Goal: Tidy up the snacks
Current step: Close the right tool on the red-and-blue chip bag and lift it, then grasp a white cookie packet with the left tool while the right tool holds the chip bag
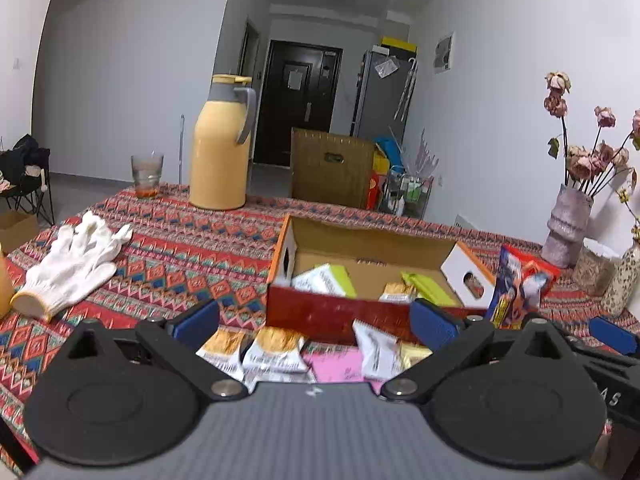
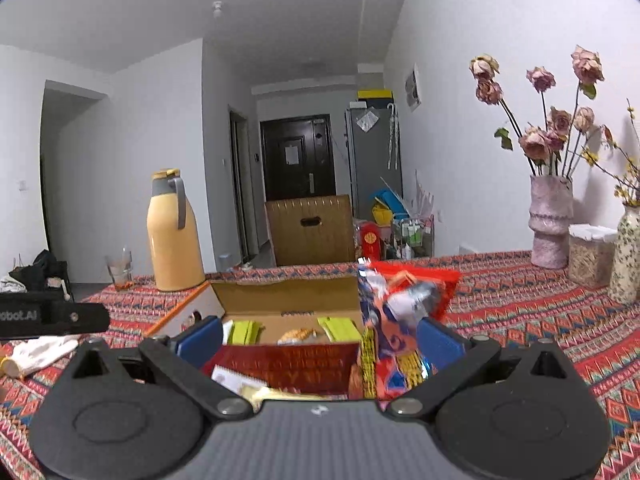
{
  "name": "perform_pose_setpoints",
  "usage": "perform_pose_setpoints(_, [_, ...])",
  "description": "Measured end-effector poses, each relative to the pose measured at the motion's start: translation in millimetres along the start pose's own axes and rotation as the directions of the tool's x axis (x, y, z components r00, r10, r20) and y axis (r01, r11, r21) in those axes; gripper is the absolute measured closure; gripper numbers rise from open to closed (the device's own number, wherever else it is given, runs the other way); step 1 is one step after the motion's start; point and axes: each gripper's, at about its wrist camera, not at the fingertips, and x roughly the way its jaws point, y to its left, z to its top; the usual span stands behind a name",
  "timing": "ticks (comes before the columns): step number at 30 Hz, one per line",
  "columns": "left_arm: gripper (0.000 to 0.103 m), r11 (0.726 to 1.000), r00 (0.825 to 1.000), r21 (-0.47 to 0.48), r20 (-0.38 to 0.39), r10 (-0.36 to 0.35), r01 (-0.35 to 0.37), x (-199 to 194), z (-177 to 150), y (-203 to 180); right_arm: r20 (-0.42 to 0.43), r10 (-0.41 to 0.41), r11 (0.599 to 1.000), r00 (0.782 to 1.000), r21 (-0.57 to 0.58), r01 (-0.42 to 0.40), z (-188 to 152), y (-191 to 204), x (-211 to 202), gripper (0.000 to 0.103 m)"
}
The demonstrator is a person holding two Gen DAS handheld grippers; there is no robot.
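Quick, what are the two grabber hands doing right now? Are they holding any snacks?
Left gripper: open, holding nothing, above the loose snack packets.
Right gripper: open wide; the red snack bag stands against its right finger, not squeezed.

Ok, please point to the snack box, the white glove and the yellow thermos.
snack box (image 1: 332, 314): left wrist view, red front wall.
white glove (image 1: 76, 264): left wrist view, palm.
yellow thermos (image 1: 218, 152): left wrist view, body.
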Motion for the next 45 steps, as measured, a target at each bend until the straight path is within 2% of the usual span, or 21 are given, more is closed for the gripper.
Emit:
perform_pose_setpoints(10, [0.000,1.000,0.999,0.000,-0.050,-0.017,0.017,-3,-20,8,-0.076,-0.020,1.000,0.997,-0.012,0.019,-22,-5,-13,0.000])
perform_pose_setpoints(25, [0.000,1.000,0.993,-0.010,-0.120,0.006,-0.008,1,-38,28,-0.222,0.020,0.999,0.975,-0.027,-0.027,-50,19,11,0.000])
perform_pose_setpoints(29, [0.000,1.000,0.994,-0.018,-0.113,0.003,-0.005,4,-34,34,-0.194,-0.004,0.999,0.981,-0.033,-0.002,-42,18,15,0.000])
perform_pose_setpoints(35, [0.000,0.999,0.992,-0.033,-0.130,0.006,-0.010,20,-33,37,-0.170,-0.082,0.997,0.982,-0.012,0.081,-30,-8,35,0.000])
perform_pose_setpoints(39, [0.000,0.999,0.991,-0.036,-0.134,0.015,-0.020,27,-28,36,-0.171,-0.112,0.993,0.979,0.006,0.114,-21,-29,59,0.000])
perform_pose_setpoints(45, [0.000,0.999,0.990,-0.035,-0.138,0.033,-0.038,39,-26,33,-0.188,-0.153,0.988,0.970,-0.034,0.149,-9,-45,103,0.000])
